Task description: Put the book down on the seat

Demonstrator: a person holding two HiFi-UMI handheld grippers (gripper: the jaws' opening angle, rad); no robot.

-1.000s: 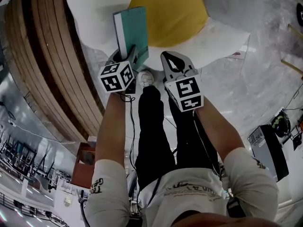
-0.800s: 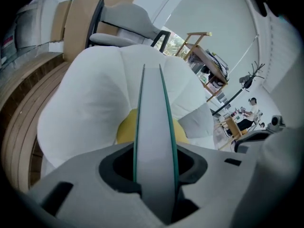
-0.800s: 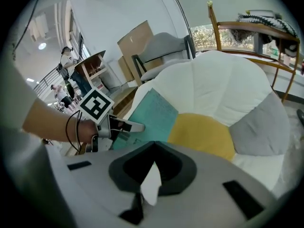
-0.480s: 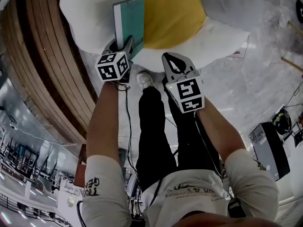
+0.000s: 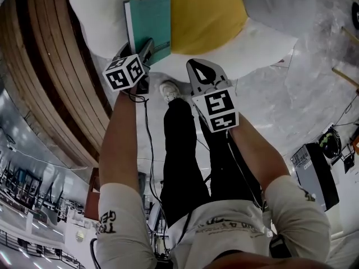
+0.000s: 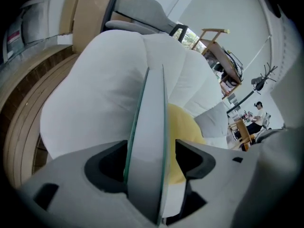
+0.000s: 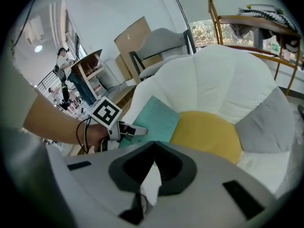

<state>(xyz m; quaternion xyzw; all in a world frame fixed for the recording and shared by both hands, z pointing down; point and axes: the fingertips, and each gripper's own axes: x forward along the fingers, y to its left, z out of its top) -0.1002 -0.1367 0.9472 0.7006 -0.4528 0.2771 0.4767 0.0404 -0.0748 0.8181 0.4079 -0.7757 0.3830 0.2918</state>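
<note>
The teal book point(image 5: 148, 24) lies tilted on the seat, across a white petal point(image 5: 95, 15) and the edge of the yellow centre cushion point(image 5: 205, 15) of a flower-shaped chair. My left gripper point(image 5: 145, 48) is at the book's near end. Its jaws are opening. In the left gripper view the book point(image 6: 149, 127) stands edge-on between them, with a gap at the right pad. The right gripper view shows the book point(image 7: 154, 120) flat on the seat, with the left gripper point(image 7: 124, 129) at its corner. My right gripper point(image 5: 202, 69) hovers shut and empty near the seat's front edge.
Curved wooden steps point(image 5: 50, 83) run along the left. A grey cushion point(image 5: 269, 10) sits on the seat's right. My legs and a shoe point(image 5: 170, 91) stand just before the seat. A black box point(image 5: 317, 178) lies on the floor at right. A wooden chair point(image 7: 237, 23) stands behind.
My left gripper has carried the book leftward and forward onto the white petal, and its jaws have widened around it. The right gripper has barely moved.
</note>
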